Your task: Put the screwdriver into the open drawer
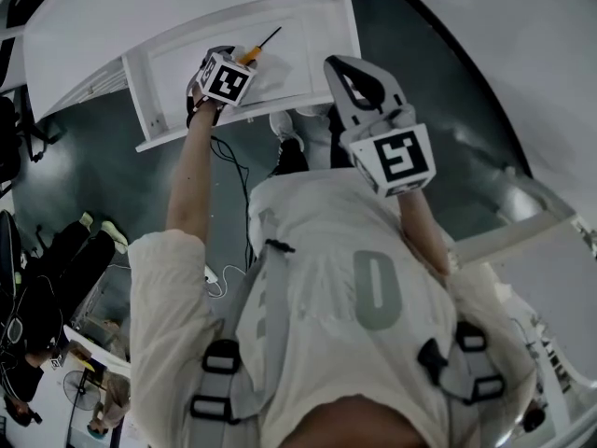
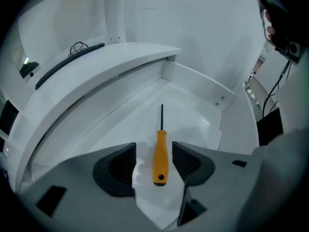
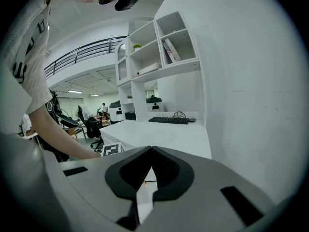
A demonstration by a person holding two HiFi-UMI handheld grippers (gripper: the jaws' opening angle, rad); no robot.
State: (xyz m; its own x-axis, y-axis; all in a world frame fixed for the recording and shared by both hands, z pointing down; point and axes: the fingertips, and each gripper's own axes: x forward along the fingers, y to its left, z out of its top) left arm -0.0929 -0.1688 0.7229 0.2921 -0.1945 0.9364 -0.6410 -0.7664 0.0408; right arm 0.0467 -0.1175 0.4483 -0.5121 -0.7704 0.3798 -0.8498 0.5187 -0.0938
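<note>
An orange-handled screwdriver with a thin black shaft lies on the floor of the open white drawer, its tip pointing toward the drawer's back. My left gripper points steeply down over it, open, one jaw on each side of the handle with a gap on both sides. In the head view the left gripper hangs inside the drawer with the screwdriver just beyond it. My right gripper is held apart at the drawer's right end, shut on nothing, its fingertips meeting.
The white desk top above the drawer carries a black keyboard. Wall shelves rise over the desk. Cables trail on the dark floor below the drawer. Office chairs stand farther back in the room.
</note>
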